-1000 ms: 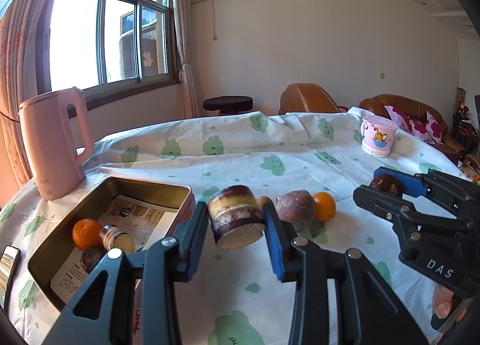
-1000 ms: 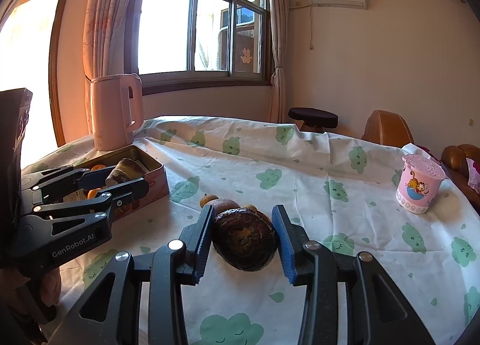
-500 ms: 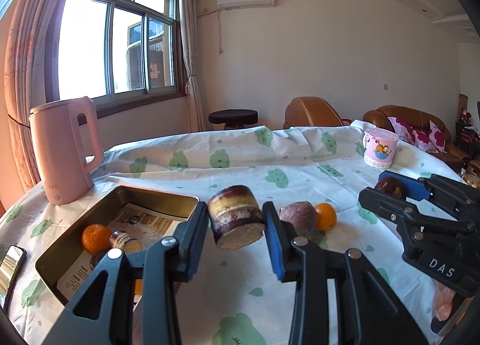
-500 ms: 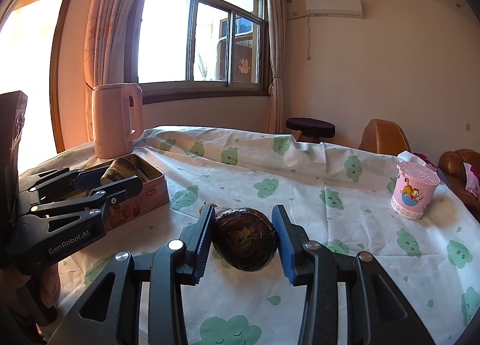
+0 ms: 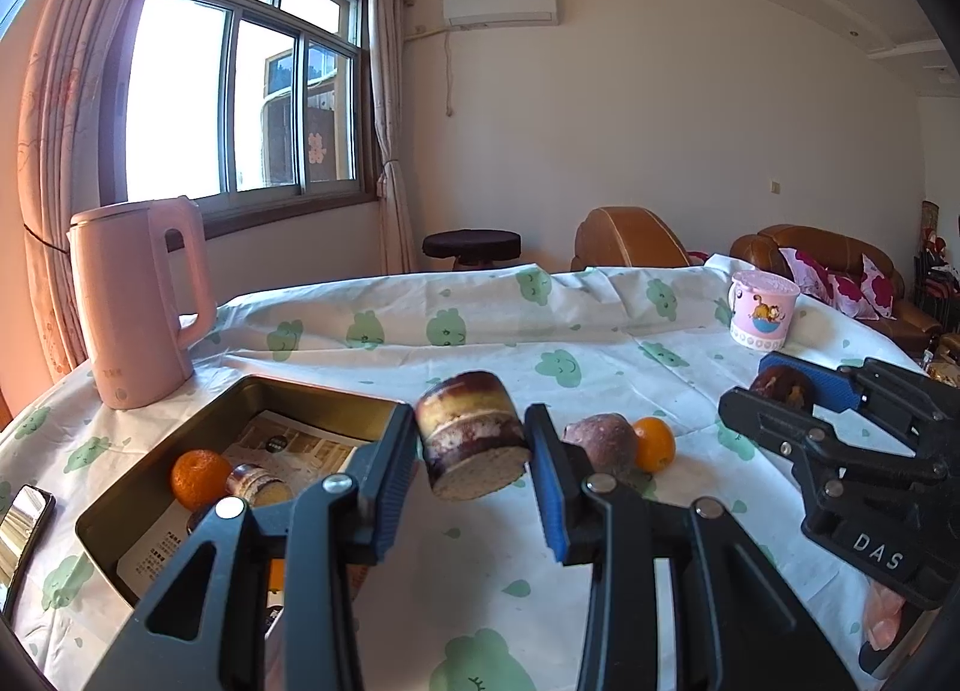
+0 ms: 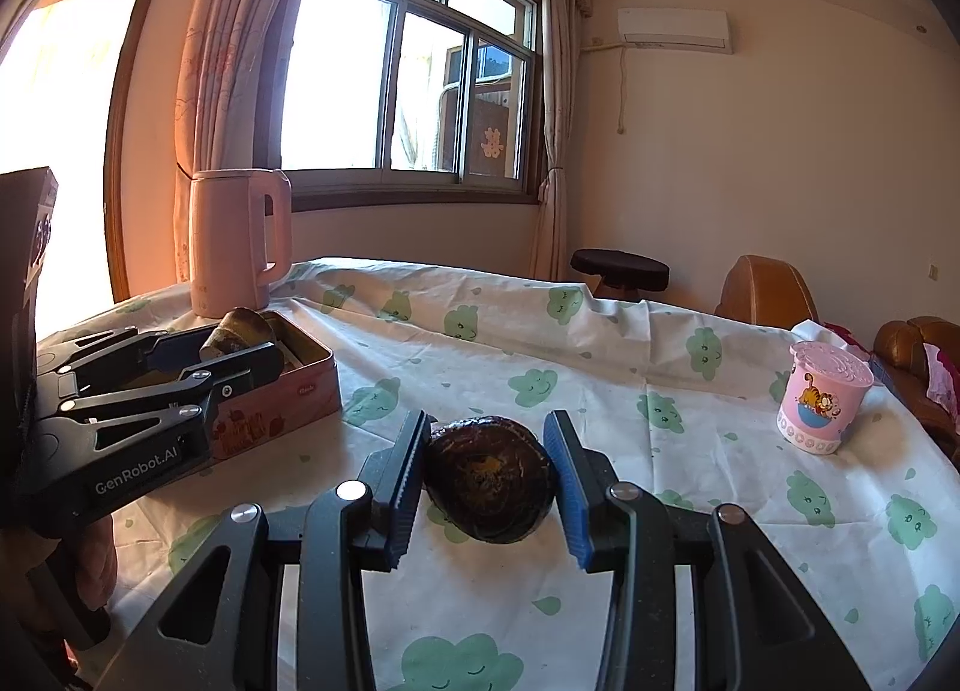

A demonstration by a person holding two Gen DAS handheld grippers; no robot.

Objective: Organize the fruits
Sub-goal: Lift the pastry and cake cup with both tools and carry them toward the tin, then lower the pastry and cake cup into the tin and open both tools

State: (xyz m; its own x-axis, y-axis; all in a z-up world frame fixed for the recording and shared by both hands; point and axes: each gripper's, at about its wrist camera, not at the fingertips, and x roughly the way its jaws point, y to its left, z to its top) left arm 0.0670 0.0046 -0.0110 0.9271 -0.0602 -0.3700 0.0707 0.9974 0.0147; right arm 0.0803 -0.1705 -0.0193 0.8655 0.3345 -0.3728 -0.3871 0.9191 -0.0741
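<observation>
My left gripper (image 5: pixel 471 451) is shut on a short banded cylinder (image 5: pixel 468 421), brown and cream, held in the air just right of an open tin (image 5: pixel 324 392). An orange (image 5: pixel 198 478) and a smaller banded piece (image 5: pixel 258 484) lie in the tin. A purplish-brown fruit (image 5: pixel 600 442) and a second orange (image 5: pixel 655 443) rest on the tablecloth beyond the gripper. My right gripper (image 6: pixel 487 436) is shut on a dark brown round fruit (image 6: pixel 489 481) above the cloth. In the left wrist view, the right gripper (image 5: pixel 774 388) shows at the right. In the right wrist view, the left gripper (image 6: pixel 240 337) shows by the tin (image 6: pixel 282 397).
A pink kettle (image 5: pixel 135 301) stands behind the tin near the table's left edge. A pink cartoon cup (image 5: pixel 762 310) sits at the far right. A phone (image 5: pixel 24 523) lies at the left edge. A stool and brown sofas stand beyond the table.
Both grippers have tipped up slightly, each still holding its load. The loose fruits behind the dark fruit have slipped out of the right wrist view.
</observation>
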